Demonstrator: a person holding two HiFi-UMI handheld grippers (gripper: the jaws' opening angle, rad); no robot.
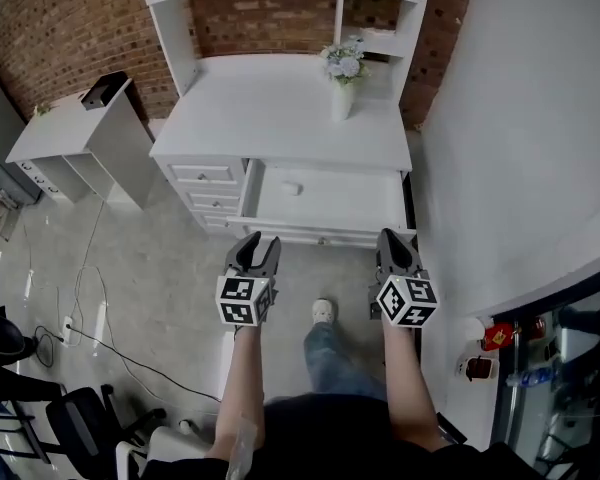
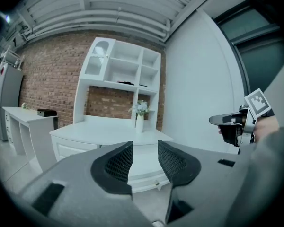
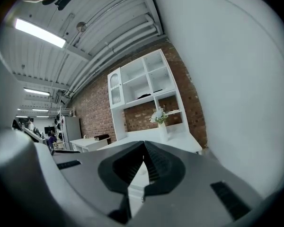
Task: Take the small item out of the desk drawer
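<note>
The white desk [image 1: 280,108] has its middle drawer [image 1: 320,234] pulled open. A small white item [image 1: 292,188] lies on the drawer's floor, towards the back left. My left gripper [image 1: 253,253] hovers just in front of the drawer's left end, open with nothing between its fingers. My right gripper [image 1: 395,248] hangs in front of the drawer's right end, shut and empty. In the left gripper view the open left gripper [image 2: 144,148] frames the drawer front [image 2: 144,176]. In the right gripper view the right gripper [image 3: 144,145] has its tips touching.
A vase of flowers [image 1: 344,78] stands at the desktop's back right. A stack of small closed drawers [image 1: 205,188] sits left of the open one. A white side table [image 1: 80,128] carries a black object [image 1: 103,89]. A white wall [image 1: 520,138] closes the right side. Cables and an office chair [image 1: 80,418] lie lower left.
</note>
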